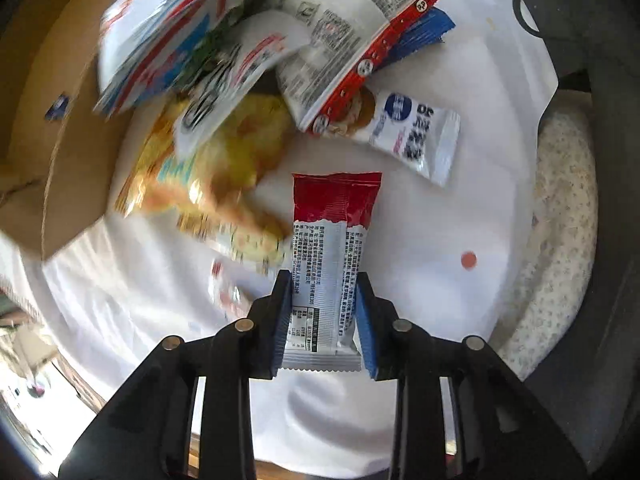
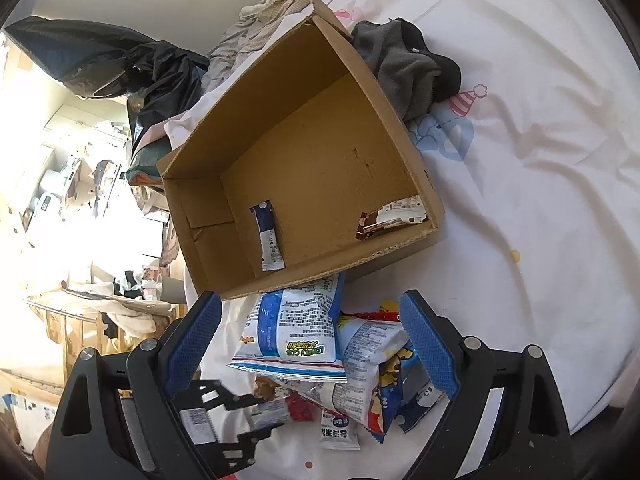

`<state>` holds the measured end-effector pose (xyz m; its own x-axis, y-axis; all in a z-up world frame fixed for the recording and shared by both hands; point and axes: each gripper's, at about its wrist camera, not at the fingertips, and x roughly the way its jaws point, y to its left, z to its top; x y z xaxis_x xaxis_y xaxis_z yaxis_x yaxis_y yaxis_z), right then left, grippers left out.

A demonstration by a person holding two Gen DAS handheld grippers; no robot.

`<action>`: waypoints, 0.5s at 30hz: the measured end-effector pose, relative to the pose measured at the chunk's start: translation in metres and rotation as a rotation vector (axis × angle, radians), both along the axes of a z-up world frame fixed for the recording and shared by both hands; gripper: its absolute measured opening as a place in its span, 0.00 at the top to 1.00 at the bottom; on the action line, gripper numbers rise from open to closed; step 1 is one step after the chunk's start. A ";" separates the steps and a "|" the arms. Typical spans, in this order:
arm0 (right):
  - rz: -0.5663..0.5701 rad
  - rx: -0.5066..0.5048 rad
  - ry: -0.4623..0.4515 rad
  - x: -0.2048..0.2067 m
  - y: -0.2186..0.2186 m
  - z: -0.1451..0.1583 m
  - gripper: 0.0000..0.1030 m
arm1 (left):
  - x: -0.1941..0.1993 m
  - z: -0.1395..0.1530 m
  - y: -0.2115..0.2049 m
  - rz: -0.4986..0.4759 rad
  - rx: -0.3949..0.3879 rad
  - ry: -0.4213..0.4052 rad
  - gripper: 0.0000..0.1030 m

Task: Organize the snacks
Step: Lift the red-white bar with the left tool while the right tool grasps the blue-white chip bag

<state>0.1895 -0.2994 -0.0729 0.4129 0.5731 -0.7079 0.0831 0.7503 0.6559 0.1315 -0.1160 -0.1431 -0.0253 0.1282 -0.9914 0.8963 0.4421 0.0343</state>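
My left gripper (image 1: 323, 280) is shut on a red and white snack packet (image 1: 329, 264), held above the white sheet (image 1: 420, 216). Beyond it lies a pile of snacks: a yellow bag (image 1: 216, 168), a red-edged bag (image 1: 344, 40) and a small white and blue packet (image 1: 412, 132). My right gripper (image 2: 310, 304) is open above a blue and white bag (image 2: 296, 328) on the snack pile. The open cardboard box (image 2: 304, 136) lies just beyond, holding a blue packet (image 2: 267, 236) and a brown packet (image 2: 390, 218). The left gripper also shows low in the right wrist view (image 2: 224, 412).
A corner of the cardboard box (image 1: 60, 152) is at the left in the left wrist view. A grey garment (image 2: 404, 64) lies behind the box. A black bag (image 2: 132, 64) and cluttered shelves (image 2: 72, 184) are at the left. The bed edge (image 1: 560, 208) drops off at the right.
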 end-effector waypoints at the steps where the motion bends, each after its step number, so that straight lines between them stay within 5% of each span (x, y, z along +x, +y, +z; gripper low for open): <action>1: 0.002 -0.001 -0.002 0.000 0.001 0.001 0.10 | -0.004 0.005 0.005 0.020 -0.008 -0.006 0.74; 10: 0.018 -0.021 0.000 -0.007 0.003 0.001 0.10 | -0.006 0.067 0.085 0.500 -0.236 -0.024 0.74; 15: 0.037 -0.046 0.003 -0.015 0.006 0.000 0.10 | -0.020 0.096 0.107 0.673 -0.417 -0.028 0.74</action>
